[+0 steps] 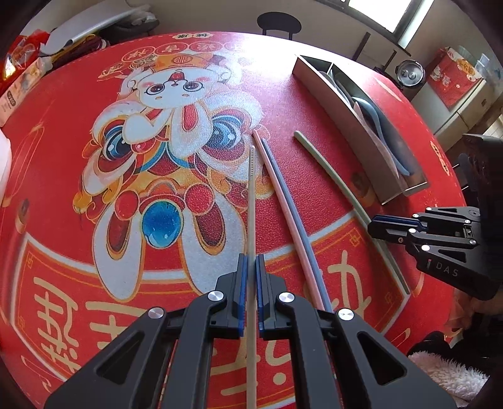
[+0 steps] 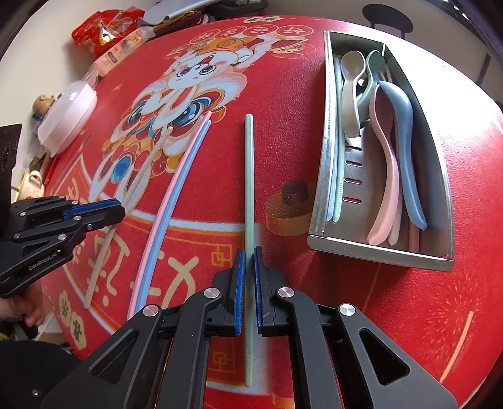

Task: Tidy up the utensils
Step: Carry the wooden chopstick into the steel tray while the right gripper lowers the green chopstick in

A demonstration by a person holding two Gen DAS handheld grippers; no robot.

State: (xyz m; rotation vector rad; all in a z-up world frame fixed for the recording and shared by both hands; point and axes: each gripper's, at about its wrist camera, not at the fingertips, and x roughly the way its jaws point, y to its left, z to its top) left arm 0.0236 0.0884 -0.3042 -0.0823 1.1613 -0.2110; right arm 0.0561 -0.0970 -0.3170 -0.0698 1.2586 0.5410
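Observation:
My left gripper (image 1: 251,262) is shut on a beige chopstick (image 1: 251,195) that runs straight out from its blue pads across the red printed mat. My right gripper (image 2: 249,254) is shut on a pale green chopstick (image 2: 249,176) in the same way. From the side, the left gripper (image 2: 121,210) sits low over the beige chopstick (image 2: 147,163), and the right gripper (image 1: 372,228) sits over the green chopstick (image 1: 333,176). Between them a pink chopstick (image 2: 166,201) and a blue chopstick (image 2: 176,204) lie side by side. A steel utensil tray (image 2: 377,248) at the right holds several spoons and chopsticks.
A white lidded container (image 2: 67,116), a small teapot (image 2: 34,182) and snack bags (image 2: 103,28) crowd the table's left rim. A dark chair (image 1: 278,22) stands beyond the far edge. A person's hand (image 2: 28,311) grips the left tool.

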